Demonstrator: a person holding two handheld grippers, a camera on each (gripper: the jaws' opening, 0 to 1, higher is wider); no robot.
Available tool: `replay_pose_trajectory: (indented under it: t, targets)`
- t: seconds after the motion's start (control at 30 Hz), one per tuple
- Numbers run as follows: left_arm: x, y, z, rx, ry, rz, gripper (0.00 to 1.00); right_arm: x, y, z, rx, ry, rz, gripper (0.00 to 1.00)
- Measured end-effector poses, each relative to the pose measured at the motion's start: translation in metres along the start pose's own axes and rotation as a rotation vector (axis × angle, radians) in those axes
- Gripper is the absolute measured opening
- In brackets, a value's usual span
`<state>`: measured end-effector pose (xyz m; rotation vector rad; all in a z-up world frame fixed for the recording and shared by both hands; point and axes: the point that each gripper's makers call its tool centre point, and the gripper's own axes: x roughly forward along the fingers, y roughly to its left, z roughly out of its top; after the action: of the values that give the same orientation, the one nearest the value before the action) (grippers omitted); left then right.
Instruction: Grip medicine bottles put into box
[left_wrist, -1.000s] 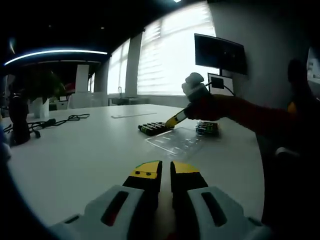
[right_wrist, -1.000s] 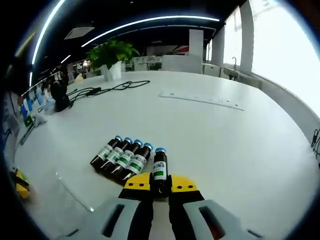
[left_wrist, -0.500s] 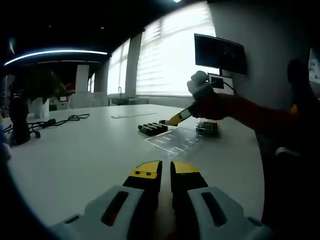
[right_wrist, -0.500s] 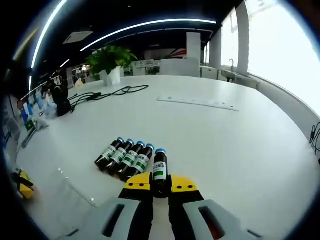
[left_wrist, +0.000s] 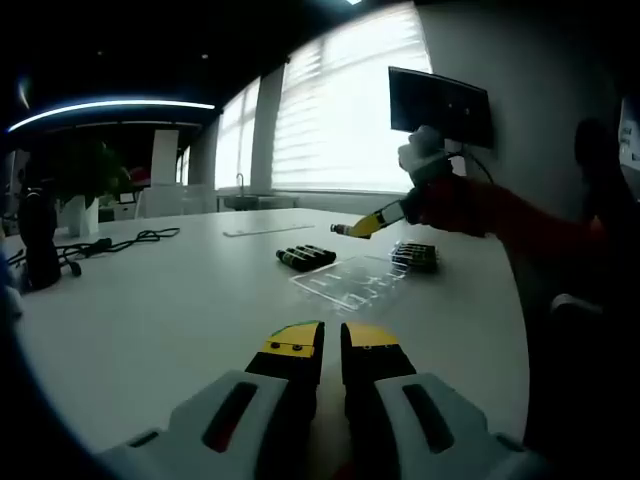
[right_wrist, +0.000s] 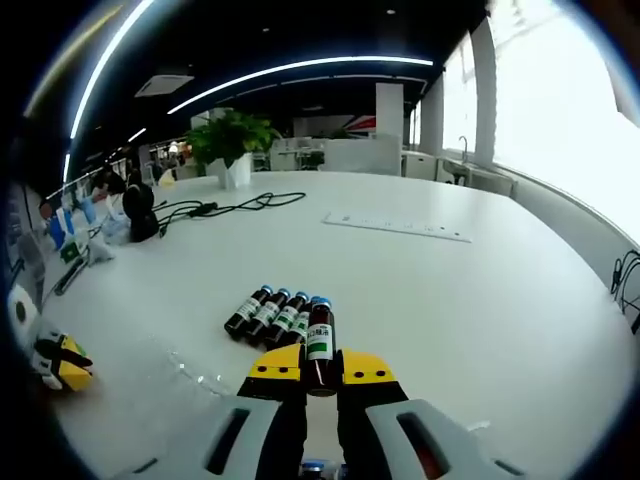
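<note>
A medicine bottle (right_wrist: 319, 343) is clamped between the right gripper (right_wrist: 320, 371) fingers, raised above the white table (right_wrist: 470, 290). Four more bottles (right_wrist: 270, 314) lie in a row on the table, just beside a clear plastic tray (left_wrist: 352, 281) that looks empty. The left gripper (left_wrist: 321, 346) fingers are nearly closed on nothing.

Bottle row (left_wrist: 305, 256) on table (left_wrist: 150, 310), clear tray (left_wrist: 355, 281) just beside, box (left_wrist: 414, 256) behind tray.
</note>
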<state>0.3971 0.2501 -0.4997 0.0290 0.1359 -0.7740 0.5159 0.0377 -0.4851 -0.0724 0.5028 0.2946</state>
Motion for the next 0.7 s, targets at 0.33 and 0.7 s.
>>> replay_pose_trajectory:
  t: [0.33,0.7]
  targets:
    - [0.000,-0.001,0.000,0.004,0.003,0.001,0.02,-0.024,0.030,-0.003,0.010,-0.041,0.046,0.06]
    - [0.000,0.000,0.000,0.003,0.001,0.001,0.02,-0.035,0.048,-0.020,-0.004,-0.027,0.035,0.06]
